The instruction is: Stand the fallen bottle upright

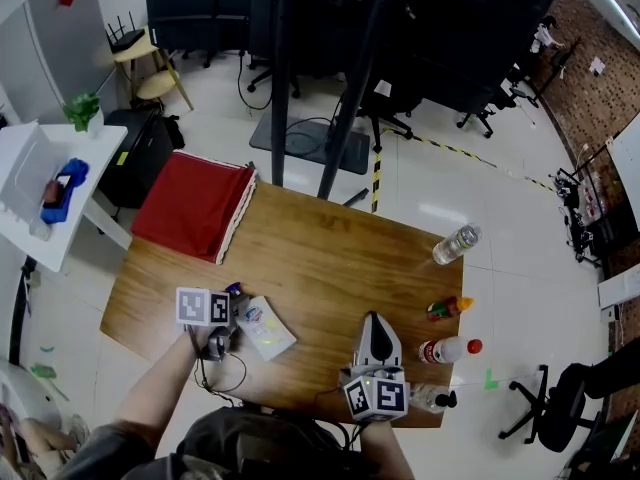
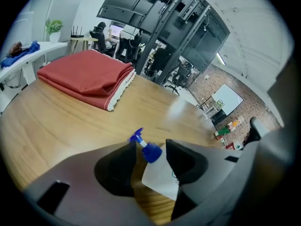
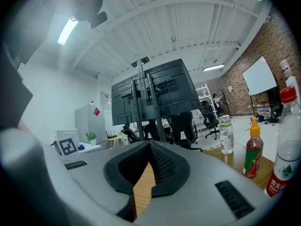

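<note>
The fallen bottle (image 1: 265,328), white with a blue pump top, lies flat on the wooden table (image 1: 330,258), on my side of the red cloth (image 1: 195,208) and well apart from it. Its long axis runs slantwise: the pump end points back toward the red cloth and the flat base points away from it, toward my right.

The left gripper (image 2: 149,144) is the one on it. It tilts down over the pump end with its jaws apart, and the blue cap sits in the gap between them without the pads pressing on it; the white body runs on under the jaws toward me. I judge that a grip at the neck, then a swing of the base down and the pump end up, is what the upright stand calls for.

The right gripper (image 3: 149,147) is farther from the red cloth, well beyond the bottle's base, held level with its jaws closed together and nothing between them. It is the farther hand and looks to be waiting.
</note>
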Available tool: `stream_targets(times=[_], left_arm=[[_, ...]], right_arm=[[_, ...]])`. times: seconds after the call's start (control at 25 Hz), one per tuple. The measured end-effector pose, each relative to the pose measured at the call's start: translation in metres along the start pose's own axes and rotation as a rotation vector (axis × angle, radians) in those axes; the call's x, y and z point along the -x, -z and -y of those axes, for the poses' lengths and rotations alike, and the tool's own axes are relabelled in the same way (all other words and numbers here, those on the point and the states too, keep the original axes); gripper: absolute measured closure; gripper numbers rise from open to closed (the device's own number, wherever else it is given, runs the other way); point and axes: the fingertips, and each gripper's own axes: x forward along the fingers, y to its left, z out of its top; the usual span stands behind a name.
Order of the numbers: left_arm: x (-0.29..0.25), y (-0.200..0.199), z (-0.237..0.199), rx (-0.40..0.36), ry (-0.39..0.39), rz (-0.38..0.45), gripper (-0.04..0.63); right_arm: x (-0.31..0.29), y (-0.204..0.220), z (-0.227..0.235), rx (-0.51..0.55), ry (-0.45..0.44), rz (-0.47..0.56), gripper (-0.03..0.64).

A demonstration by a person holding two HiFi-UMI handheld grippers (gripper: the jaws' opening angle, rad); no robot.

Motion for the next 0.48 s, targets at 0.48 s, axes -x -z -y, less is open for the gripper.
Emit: stream_targets(times=[0.48], left_arm=[[-0.022, -0.004, 0.003, 0.124, 0.052, -0.089, 0.353]], right_arm=[[-0.003, 0.003, 0.004, -0.016, 0.003, -0.004, 0.6]])
